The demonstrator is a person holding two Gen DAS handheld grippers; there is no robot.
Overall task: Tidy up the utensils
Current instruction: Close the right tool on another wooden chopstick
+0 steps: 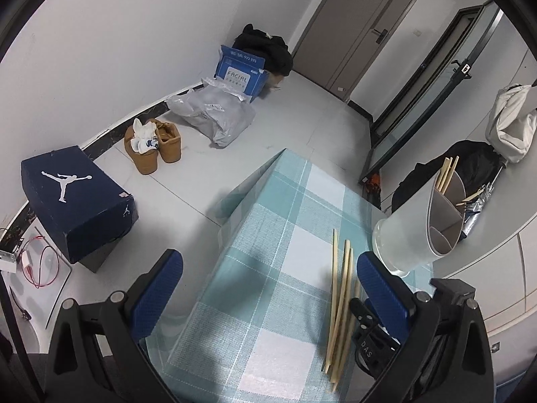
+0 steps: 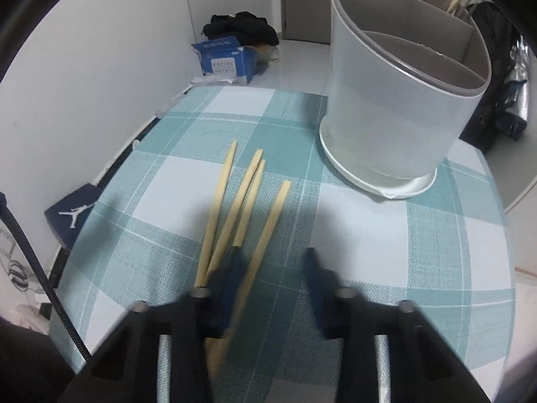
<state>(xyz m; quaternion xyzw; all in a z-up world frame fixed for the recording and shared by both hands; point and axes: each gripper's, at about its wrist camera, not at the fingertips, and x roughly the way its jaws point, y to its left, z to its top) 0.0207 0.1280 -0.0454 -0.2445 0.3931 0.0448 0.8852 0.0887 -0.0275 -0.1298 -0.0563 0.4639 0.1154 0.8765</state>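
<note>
Holder (image 2: 386, 107): some chopsticks in, far-right corner of surface (image 2: 369, 235) | Loose: four chopsticks (image 2: 231, 208) mid-surface | Right gripper (image 2: 272, 268): jaws wide, astride one stick | Left gripper (image 1: 268, 288): jaws wide, empty | Task partly done

Right gripper (image 2: 272, 268) is being held low over the checked cloth (image 2: 386, 235), jaws apart. Four chopsticks (image 2: 248, 198) are lying fanned on the cloth; one is passing between the fingers (image 2: 231, 278), untouched. Holder (image 2: 396, 100) is standing upright beyond, more chopsticks in its far compartments.
</note>
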